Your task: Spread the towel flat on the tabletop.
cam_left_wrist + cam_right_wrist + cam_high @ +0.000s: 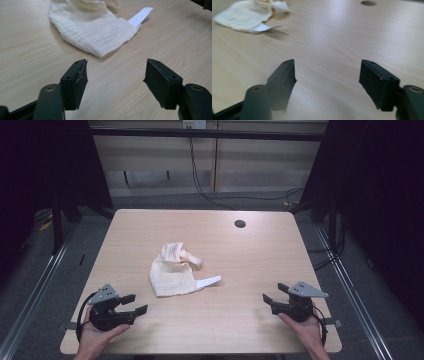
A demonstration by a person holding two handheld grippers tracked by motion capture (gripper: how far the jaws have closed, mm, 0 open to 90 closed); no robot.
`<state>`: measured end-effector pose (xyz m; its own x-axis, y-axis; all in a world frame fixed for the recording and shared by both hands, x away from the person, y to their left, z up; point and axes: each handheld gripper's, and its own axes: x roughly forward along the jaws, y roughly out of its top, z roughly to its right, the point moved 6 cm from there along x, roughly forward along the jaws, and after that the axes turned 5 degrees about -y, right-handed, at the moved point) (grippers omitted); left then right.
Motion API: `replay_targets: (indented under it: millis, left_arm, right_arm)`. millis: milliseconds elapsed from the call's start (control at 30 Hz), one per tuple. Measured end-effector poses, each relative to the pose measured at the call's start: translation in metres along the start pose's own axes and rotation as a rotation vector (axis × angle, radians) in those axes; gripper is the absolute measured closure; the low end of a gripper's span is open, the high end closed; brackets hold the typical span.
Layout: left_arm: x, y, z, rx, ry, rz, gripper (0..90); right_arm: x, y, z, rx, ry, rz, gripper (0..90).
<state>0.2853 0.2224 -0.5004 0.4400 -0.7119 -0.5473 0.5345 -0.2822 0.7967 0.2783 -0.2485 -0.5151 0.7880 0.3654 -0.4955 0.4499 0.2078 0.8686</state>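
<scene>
The left hand-held gripper [134, 304] rests low at the near left corner of the worktop [250, 265], held from behind by a hand [95, 336] whose forearm comes in over the near edge. Its jaws are spread with nothing between them, and they point toward the cloth [172, 275]. The right hand-held gripper [272, 293] sits near the near right corner, held the same way by the other hand [306, 329], its jaws also spread and empty, aimed inward. The crumpled white cloth lies around the middle of the worktop, nearer the left gripper, with a white tag [208, 281] sticking out on its right.
</scene>
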Motion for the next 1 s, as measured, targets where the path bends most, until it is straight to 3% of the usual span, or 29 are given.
replay_targets:
  millis: [33,67,100,267,367,400,600,767,867,1000]
  left_arm:
    - [0.0,0.0,0.0,0.0,0.0,0.0,33.9]
    - [0.0,0.0,-0.001,-0.001,0.0,-0.001,33.9]
    - [0.001,0.0,-0.003,-0.013,-0.006,-0.007,33.8]
    - [0.001,0.001,-0.006,-0.023,-0.008,-0.007,34.5]
    - [0.003,0.0,-0.006,0.014,-0.017,-0.02,46.8]
    - [0.005,0.002,-0.008,0.011,-0.006,-0.024,45.5]
    - [0.008,0.009,-0.013,-0.009,-0.021,-0.011,45.4]
    - [0.009,0.021,-0.015,0.015,-0.058,-0.009,42.0]
    - [0.016,0.033,-0.015,0.06,-0.041,-0.042,48.4]
    - [0.022,0.047,-0.019,0.077,-0.044,-0.037,50.5]
  right_arm:
    - [0.0,0.0,0.0,0.0,0.0,0.0,29.9]
    - [0.0,-0.002,-0.002,0.03,0.061,-0.031,32.6]
    - [0.0,-0.002,-0.003,0.043,0.076,-0.041,32.0]
    - [-0.001,-0.002,-0.004,0.058,0.063,-0.048,27.9]
    - [-0.001,-0.004,-0.004,0.059,0.072,-0.087,27.9]
    - [-0.001,-0.004,-0.007,0.061,0.099,-0.099,26.7]
    - [-0.003,-0.002,-0.009,0.066,0.125,-0.098,24.3]
    - [-0.005,-0.002,-0.012,0.055,0.14,-0.099,24.4]
    - [-0.006,-0.001,-0.018,0.038,0.159,-0.105,24.5]
    - [-0.009,0.0,-0.023,0.013,0.169,-0.107,24.9]
